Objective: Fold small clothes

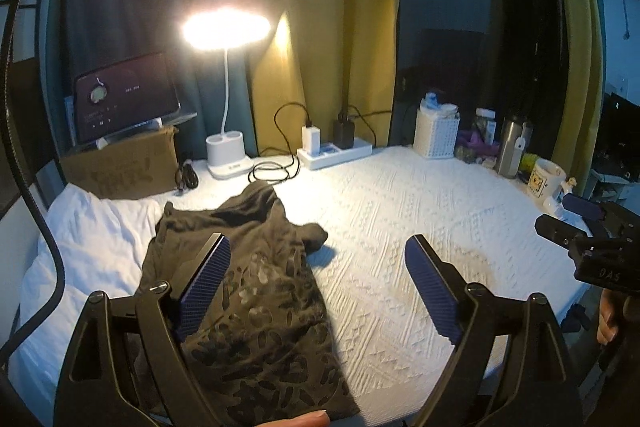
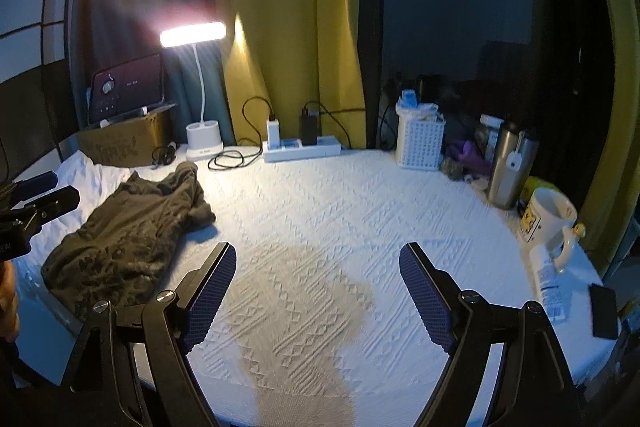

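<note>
A big table with a bumpy white cloth [image 2: 320, 211] fills the room's middle. A crumpled dark olive shirt with a black print [image 1: 248, 291] lies on its left side, partly on a white cloth [image 1: 88, 239]. A lit white desk lamp [image 1: 226, 99] stands at the back, near a white power strip [image 1: 336, 151]. A white mug [image 2: 550, 215] sits on the right edge. The left gripper [image 1: 318, 287] is wide open above the shirt and holds nothing. The right gripper [image 2: 318, 283] is wide open over bare cloth, holding nothing too.

Two low forward views, shared bedspread [image 1: 400, 211].
</note>
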Motion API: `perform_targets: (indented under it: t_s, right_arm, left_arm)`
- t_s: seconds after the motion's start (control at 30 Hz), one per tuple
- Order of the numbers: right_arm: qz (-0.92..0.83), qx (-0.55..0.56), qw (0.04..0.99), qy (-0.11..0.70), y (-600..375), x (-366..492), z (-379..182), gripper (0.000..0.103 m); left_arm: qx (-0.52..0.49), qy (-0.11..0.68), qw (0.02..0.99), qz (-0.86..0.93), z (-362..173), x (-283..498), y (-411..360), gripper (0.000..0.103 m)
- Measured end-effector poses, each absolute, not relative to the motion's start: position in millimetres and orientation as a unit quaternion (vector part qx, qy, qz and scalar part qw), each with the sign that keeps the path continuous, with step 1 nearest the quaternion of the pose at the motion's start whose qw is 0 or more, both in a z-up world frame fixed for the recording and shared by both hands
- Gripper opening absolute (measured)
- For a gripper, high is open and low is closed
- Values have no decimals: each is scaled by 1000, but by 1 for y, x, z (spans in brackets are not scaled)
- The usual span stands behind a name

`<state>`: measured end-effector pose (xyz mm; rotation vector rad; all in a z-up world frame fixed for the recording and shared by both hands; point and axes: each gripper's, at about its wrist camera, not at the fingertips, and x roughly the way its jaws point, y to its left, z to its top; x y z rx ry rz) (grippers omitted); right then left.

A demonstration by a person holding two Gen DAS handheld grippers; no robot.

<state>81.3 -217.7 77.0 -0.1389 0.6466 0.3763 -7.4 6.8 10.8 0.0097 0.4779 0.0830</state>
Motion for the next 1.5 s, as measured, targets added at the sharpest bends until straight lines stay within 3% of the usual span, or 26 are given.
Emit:
perform_targets:
  t_s: [0.57, 1.5]
  right_arm:
    - [164, -78, 951, 250, -226, 69, 153, 92]
    - [196, -95, 961, 170, -187, 35, 231, 96]
  left_arm:
    - [15, 183, 981, 57, 59, -26, 12, 89]
    - [-6, 126, 984, 128, 116, -70, 60, 89]
